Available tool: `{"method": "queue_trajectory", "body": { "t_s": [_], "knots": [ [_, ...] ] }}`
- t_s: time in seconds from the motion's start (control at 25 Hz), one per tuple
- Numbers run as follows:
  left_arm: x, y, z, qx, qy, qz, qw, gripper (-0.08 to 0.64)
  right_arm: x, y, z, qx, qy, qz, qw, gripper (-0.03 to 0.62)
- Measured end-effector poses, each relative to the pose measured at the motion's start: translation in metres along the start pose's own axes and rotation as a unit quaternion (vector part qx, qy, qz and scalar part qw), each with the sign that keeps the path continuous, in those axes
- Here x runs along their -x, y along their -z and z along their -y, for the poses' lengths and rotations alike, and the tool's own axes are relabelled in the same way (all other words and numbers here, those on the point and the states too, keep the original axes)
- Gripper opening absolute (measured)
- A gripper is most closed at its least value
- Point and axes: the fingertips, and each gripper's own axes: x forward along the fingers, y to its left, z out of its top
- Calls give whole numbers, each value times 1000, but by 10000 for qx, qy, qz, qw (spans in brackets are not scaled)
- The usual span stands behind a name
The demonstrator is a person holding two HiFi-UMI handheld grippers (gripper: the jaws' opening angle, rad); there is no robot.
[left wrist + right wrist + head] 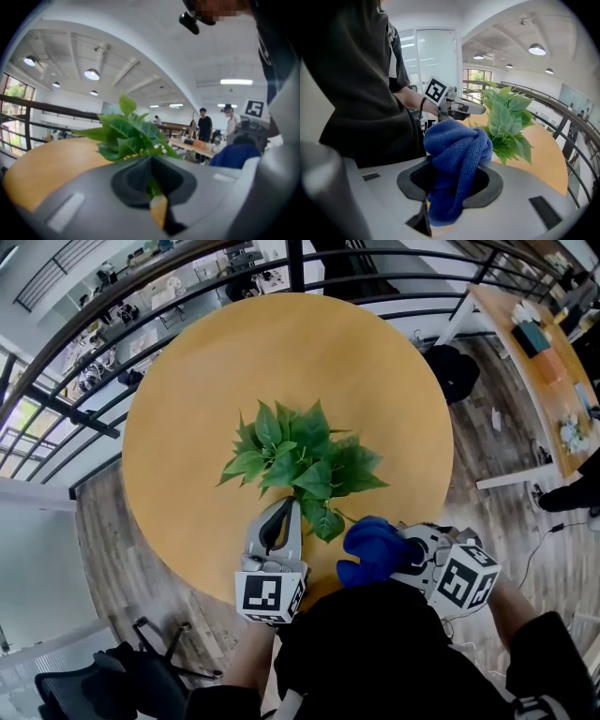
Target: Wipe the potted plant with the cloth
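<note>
The potted plant (300, 460) with broad green leaves stands mid-table on the round wooden table (187, 427); its pot is hidden under the leaves. My left gripper (289, 507) reaches in from the near edge at the plant's base. It is shut, with a thin green stem or leaf (152, 187) caught between its pads. Just right of it, my right gripper (398, 554) is shut on a bunched blue cloth (370, 549), held over the table's near edge. In the right gripper view the cloth (457, 164) bulges out of the jaws, and the plant (506, 117) is close behind it.
A black railing (234, 282) curves round the table's far side. A wooden desk (539, 362) stands at the right and a black bag (455, 371) lies on the floor beside the table. A dark chair (122, 676) is at the lower left. People (204, 124) stand far off.
</note>
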Motion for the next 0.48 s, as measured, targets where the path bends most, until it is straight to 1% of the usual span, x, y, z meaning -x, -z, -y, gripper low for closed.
{"method": "queue_trajectory", "body": {
  "t_s": [0.08, 0.16, 0.24, 0.36, 0.4, 0.48],
  "knots": [
    [0, 0, 1, -15, -1, -7, 10000, 3, -16, 1, 5, 85, 94, -59, 9999, 152],
    [0, -1, 4, -35, 0, -19, 10000, 3, -29, -3, 6, 118, 68, -48, 9999, 152],
    [1, 0, 5, -36, -11, -31, 10000, 3, -42, -10, 5, 61, -49, 42, 10000, 152],
    [3, 0, 5, -78, -22, -40, 10000, 3, -52, -23, -1, 296, -113, 87, 9995, 152],
    [4, -2, 4, -97, -31, -31, 9999, 3, -50, -30, -4, 317, -178, 192, 9992, 152],
    [6, -4, -1, -89, -78, -1, 9999, 3, -44, -45, -13, 236, -434, 443, 9978, 152]
  ]
}}
